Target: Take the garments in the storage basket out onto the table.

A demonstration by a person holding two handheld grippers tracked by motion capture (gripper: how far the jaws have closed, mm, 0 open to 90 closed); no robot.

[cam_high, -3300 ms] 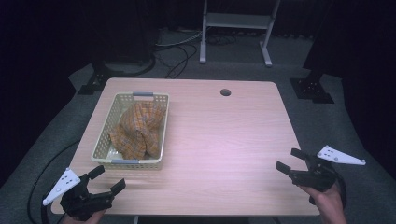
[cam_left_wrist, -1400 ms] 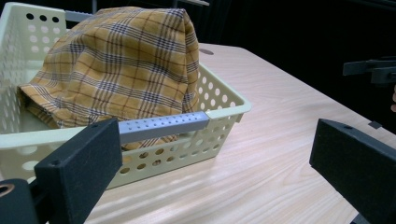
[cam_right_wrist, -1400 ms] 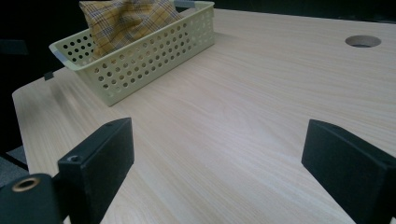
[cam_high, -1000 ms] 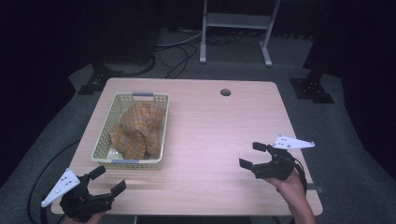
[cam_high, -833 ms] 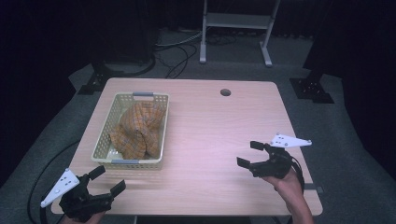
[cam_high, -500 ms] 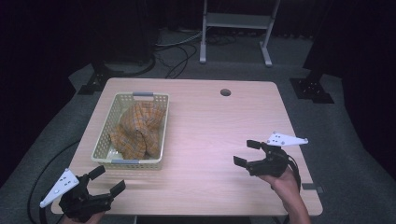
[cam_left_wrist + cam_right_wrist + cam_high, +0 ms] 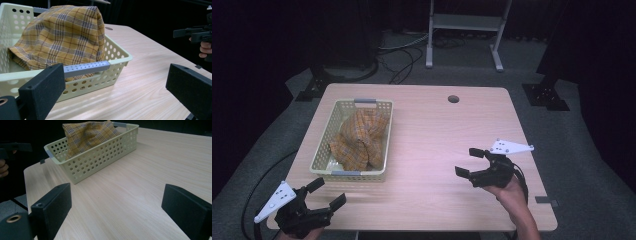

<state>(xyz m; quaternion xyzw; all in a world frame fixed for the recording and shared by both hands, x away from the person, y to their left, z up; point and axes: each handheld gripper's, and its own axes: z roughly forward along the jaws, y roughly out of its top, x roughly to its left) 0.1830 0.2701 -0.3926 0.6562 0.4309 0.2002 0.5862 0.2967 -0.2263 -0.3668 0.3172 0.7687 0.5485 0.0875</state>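
A pale green perforated basket with grey handles stands on the left half of the wooden table. A crumpled yellow plaid cloth lies heaped inside it, rising above the rim. My left gripper hovers open at the table's near left corner, just short of the basket's near end. My right gripper is open over the right half of the table, its jaws pointing left toward the basket, well apart from it. Nothing is between either pair of jaws.
A round cable hole sits near the table's far edge. Bare wood lies between the basket and the right gripper. A metal stand and cables lie on the grey floor behind the table.
My right gripper has moved left and inward from the table's right edge toward the middle. The left gripper, basket and cloth have stayed put.
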